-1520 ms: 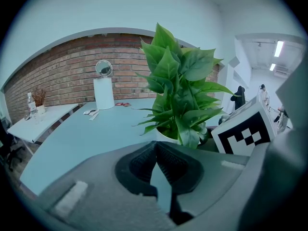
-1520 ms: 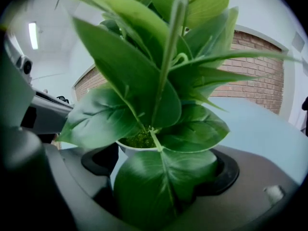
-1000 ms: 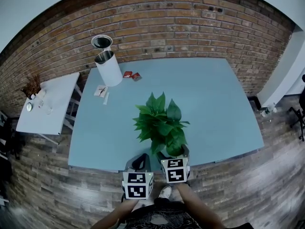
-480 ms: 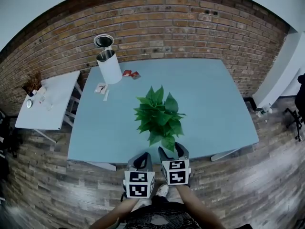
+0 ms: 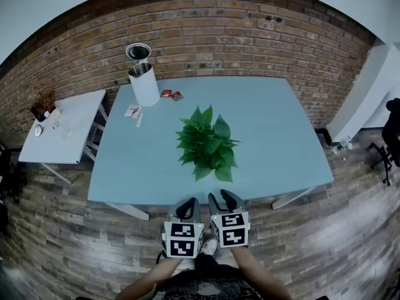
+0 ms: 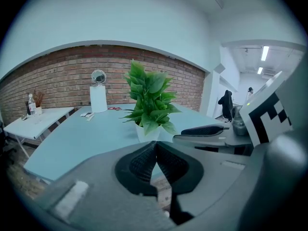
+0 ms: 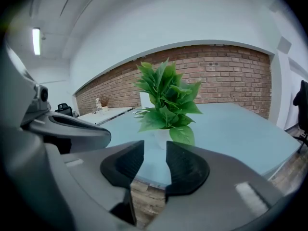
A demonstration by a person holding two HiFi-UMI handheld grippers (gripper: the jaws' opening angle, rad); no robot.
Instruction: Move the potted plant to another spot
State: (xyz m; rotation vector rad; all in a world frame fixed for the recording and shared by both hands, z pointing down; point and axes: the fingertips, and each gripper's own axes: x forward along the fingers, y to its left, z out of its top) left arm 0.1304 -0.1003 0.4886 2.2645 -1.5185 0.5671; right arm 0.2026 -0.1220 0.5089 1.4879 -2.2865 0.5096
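Status: potted plant [image 5: 206,144] is standing upright on the blue table [image 5: 275,124], roughly mid-table and a bit nearer my edge than the wall side. In the left gripper view I can see its white pot under the leaves, sitting flat on the tabletop. Nothing is touching it.

Left gripper [image 6: 155,146]: jaws pressed together, pads meeting at the tips, nothing between them. It points at the plant from the near edge of the table, well apart from it.

Right gripper [image 7: 155,151]: jaws closing, with a narrow gap showing between the pads. The gap is empty; I only see tabletop and floor through it. The plant is ahead of it, also clear of the pads.

In the head view both grippers sit side by side at the near table edge, close to each other, with my arms below them.

Rest of the table:
- a white cylinder bin [image 5: 145,85] at the far left corner
- two small red items [image 5: 170,95] just beside it
- some small white bits [image 5: 133,112] a little nearer

A white side table [image 5: 75,133] stands left of the blue one, with small clutter at its far end that I can't make out. Brick wall [image 5: 250,42] behind, wood floor [image 5: 312,242] underneath.
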